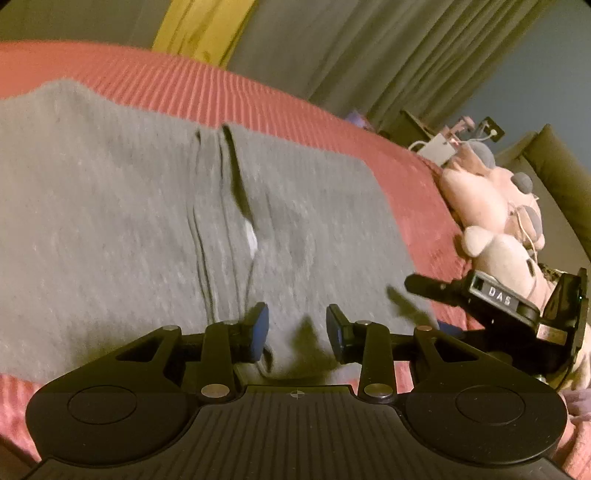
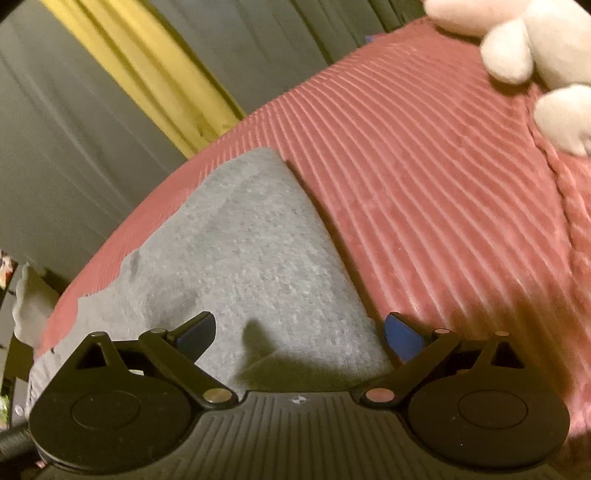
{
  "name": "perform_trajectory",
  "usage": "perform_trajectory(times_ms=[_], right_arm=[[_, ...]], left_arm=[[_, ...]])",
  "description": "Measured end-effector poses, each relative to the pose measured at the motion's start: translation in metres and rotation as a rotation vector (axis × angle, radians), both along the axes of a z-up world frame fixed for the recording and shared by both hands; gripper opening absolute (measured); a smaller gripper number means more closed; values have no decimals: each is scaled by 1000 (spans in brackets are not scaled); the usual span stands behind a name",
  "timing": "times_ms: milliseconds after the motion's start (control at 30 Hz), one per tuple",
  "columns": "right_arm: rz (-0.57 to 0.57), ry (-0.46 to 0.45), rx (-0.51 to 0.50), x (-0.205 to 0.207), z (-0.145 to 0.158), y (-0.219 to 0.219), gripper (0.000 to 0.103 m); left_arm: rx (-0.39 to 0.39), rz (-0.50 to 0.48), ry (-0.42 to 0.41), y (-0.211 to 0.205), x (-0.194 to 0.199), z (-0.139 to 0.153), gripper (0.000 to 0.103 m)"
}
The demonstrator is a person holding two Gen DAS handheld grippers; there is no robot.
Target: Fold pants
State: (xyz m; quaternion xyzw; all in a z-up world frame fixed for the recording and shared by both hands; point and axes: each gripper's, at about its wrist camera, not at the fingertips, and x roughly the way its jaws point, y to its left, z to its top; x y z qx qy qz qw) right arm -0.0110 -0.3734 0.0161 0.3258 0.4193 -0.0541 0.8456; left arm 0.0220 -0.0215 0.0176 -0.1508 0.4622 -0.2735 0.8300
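Grey pants point(image 1: 129, 206) lie spread flat on a red ribbed bedspread point(image 1: 258, 99). A dark slit with a white patch point(image 1: 251, 232) runs down their middle. My left gripper point(image 1: 297, 332) is open just above the pants' near edge and holds nothing. The right gripper point(image 1: 491, 295) shows at the right of the left wrist view, over the pants' right edge. In the right wrist view the right gripper point(image 2: 299, 332) is wide open above the grey fabric point(image 2: 243, 251), its jaws astride the near part of the cloth, empty.
Pink plush toys point(image 1: 495, 218) lie on the bed to the right, also seen in the right wrist view point(image 2: 532, 48). Grey curtains point(image 1: 369, 48) and a yellow strip point(image 1: 199, 26) hang behind the bed. A green headboard or cushion point(image 1: 554, 173) stands at far right.
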Motion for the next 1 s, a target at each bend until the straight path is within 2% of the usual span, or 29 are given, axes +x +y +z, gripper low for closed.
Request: perform_trajectory(times_ms=[100, 200, 333, 400, 467, 533, 567, 600, 667, 833, 933, 1000], right_arm=[[-8, -6, 9, -2, 0, -2, 98], [5, -8, 1, -1, 1, 0, 98], [11, -7, -1, 0, 1, 0, 98], [8, -4, 4, 1, 1, -1, 98], [7, -1, 6, 1, 0, -1, 98], [8, 0, 4, 1, 1, -2, 98], [10, 0, 2, 1, 1, -2, 98], [14, 0, -2, 1, 1, -1, 98], [17, 5, -13, 2, 1, 0, 98], [26, 9, -35, 3, 2, 3, 98], [23, 12, -35, 3, 2, 3, 98], [25, 15, -36, 4, 1, 2, 98]], left_arm=[[-59, 13, 69, 5, 5, -5, 34], [-68, 56, 99, 14, 8, -6, 36], [-8, 75, 94, 12, 9, -10, 38], [-10, 72, 104, 10, 10, -14, 38], [19, 69, 111, 6, 12, -15, 35], [26, 72, 106, 3, 13, -14, 34], [33, 82, 103, 3, 14, -14, 20], [51, 95, 94, 3, 14, -15, 12], [50, 104, 84, 4, 11, -15, 11], [67, 111, -28, 6, -8, 4, 10], [39, 130, -48, 10, -17, 14, 10], [53, 132, -70, 11, -24, 18, 10]])
